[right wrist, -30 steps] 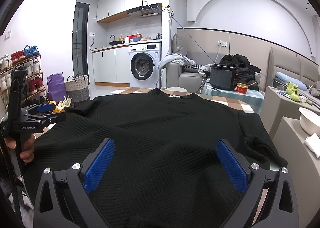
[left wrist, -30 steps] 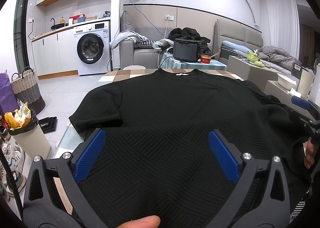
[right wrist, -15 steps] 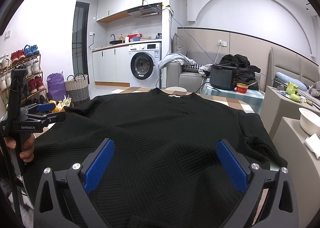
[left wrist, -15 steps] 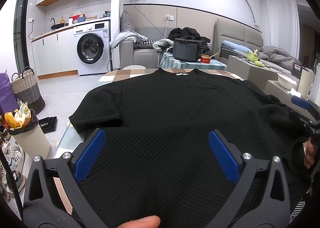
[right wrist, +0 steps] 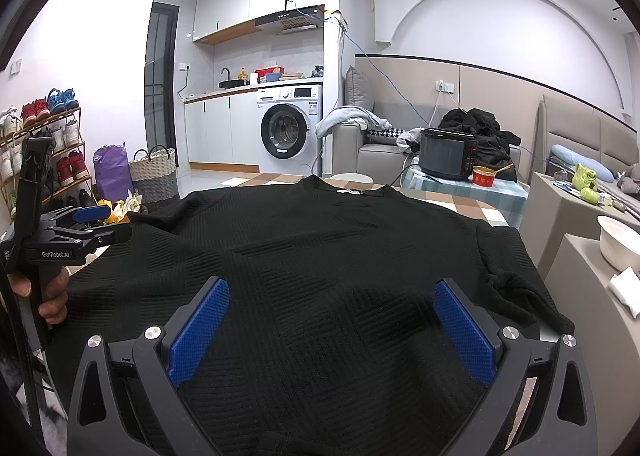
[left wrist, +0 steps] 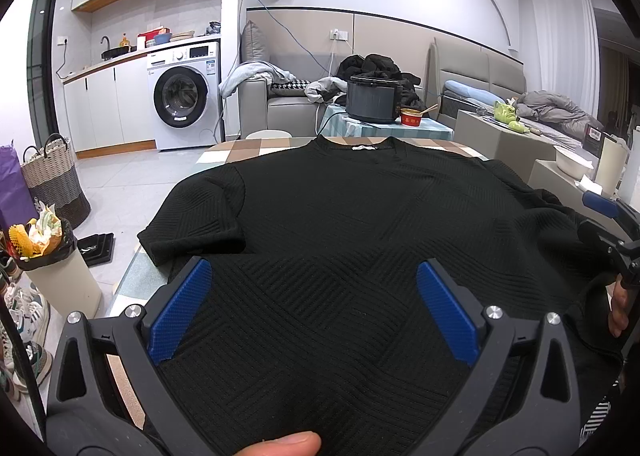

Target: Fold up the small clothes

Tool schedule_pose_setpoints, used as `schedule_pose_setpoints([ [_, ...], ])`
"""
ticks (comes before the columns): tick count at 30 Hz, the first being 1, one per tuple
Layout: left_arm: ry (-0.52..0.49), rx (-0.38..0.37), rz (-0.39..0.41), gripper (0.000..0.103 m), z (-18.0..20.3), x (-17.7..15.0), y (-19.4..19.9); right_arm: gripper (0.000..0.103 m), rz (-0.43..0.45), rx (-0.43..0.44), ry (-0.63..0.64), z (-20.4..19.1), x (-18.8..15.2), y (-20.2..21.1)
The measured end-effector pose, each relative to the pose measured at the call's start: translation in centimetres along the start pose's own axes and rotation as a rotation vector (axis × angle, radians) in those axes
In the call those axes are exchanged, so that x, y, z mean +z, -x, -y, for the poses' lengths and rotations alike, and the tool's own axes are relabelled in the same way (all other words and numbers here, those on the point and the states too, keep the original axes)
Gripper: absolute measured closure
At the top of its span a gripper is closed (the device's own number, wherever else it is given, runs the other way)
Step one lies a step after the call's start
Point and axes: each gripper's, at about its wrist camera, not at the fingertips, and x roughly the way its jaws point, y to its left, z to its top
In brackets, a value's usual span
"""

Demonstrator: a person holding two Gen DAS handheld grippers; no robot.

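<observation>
A black textured short-sleeved T-shirt (left wrist: 340, 224) lies spread flat on the table, collar at the far end, hem towards me; it also shows in the right wrist view (right wrist: 328, 256). My left gripper (left wrist: 314, 296) is open, its blue pads wide apart above the lower left part of the shirt. My right gripper (right wrist: 330, 312) is open above the lower right part. Neither holds cloth. The left gripper (right wrist: 86, 226) shows at the left edge of the right wrist view, and the right gripper (left wrist: 608, 220) at the right edge of the left wrist view.
The checked tabletop (left wrist: 256, 146) shows beyond the collar. A small table with a dark cooker (left wrist: 374, 98) and a red bowl (left wrist: 412, 117) stands behind. A bin (left wrist: 60, 276) and a basket (left wrist: 52, 180) stand on the floor at left. Low cabinets with a white bowl (right wrist: 618, 242) are at right.
</observation>
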Motion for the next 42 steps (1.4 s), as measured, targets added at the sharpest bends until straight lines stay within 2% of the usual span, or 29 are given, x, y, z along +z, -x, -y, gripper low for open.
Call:
schedule_pose_setpoints([
  [42, 0.005, 0.008, -0.004, 0.001, -0.07, 0.08, -0.21, 0.0, -0.012, -0.005, 0.0, 0.05, -0.21, -0.29],
])
